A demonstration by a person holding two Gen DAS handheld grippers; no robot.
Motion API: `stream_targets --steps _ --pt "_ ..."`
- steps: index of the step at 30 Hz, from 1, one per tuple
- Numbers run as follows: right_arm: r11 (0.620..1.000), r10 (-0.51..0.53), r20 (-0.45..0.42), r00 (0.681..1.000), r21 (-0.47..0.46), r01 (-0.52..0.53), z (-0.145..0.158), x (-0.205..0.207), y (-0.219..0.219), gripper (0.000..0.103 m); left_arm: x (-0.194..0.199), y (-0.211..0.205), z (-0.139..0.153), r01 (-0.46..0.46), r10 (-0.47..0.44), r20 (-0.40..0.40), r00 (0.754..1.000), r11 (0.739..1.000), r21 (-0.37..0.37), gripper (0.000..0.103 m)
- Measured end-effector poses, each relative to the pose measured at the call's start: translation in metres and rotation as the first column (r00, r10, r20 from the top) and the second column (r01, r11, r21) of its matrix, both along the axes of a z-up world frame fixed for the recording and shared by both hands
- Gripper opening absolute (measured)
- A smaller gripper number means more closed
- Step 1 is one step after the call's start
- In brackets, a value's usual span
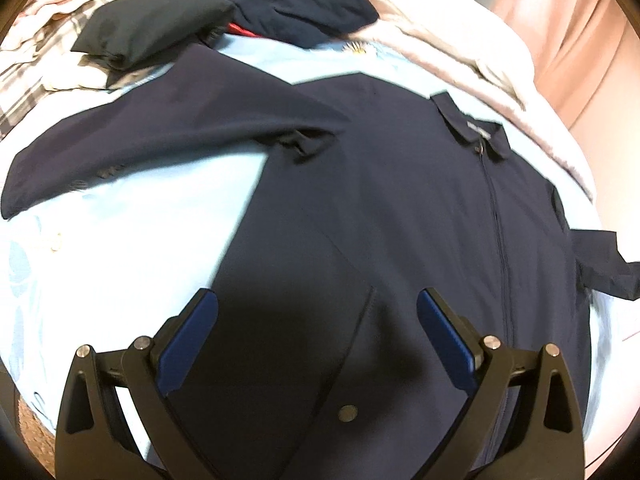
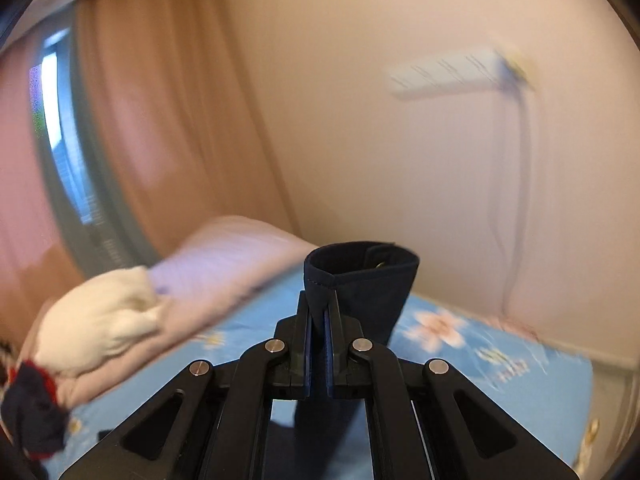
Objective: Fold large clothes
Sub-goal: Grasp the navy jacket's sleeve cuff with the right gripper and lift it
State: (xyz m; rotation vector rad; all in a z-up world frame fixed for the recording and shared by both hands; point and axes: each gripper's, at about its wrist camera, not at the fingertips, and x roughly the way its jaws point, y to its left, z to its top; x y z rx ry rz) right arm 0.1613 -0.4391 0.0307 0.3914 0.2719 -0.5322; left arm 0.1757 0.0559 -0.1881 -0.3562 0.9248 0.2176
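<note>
A navy zip-front collared jacket lies spread on a light-blue floral bedsheet, one sleeve folded across its chest. The left gripper hovers spread wide above its hem; the right gripper is clamped on the jacket's snap-buttoned navy cuff, held upright.

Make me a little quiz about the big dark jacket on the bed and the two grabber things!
1. True or false: the left gripper has its fingers spread apart above the navy zip-up jacket.
2. What does the right gripper pinch?
A. white cloth
B. navy snap-button sleeve cuff
C. pillow
3. Fill in: the jacket lies on a light ____ floral bedsheet.

Key: 1 true; 2 B; 3 blue.
</note>
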Motion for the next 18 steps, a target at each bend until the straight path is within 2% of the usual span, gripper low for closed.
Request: stream_targets --steps 5,10,13,18 --pt "0.981 0.155 0.019 0.988 -0.119 -0.152 0.037 0.024 0.083 0.003 -0.018 0.023 0.009 -0.029 0.029 0.025 0.999 0.999 -0.022 0.100" --pt "0.936 0.319 0.025 0.947 -0.165 -0.311 0.047 0.038 0.158 0.003 -0.030 0.047 0.015 -0.071 0.073 0.045 0.996 0.997 -0.040 0.100" --pt "0.895 0.414 -0.001 0.910 -0.186 -0.407 0.043 0.046 0.204 0.003 -0.038 0.060 0.017 -0.100 0.102 0.052 0.993 0.995 -0.029 0.100" --pt "0.810 0.561 -0.053 0.826 -0.168 -0.562 0.023 0.059 0.268 0.003 -0.049 0.077 0.018 -0.135 0.136 0.066 0.989 0.991 -0.021 0.100"
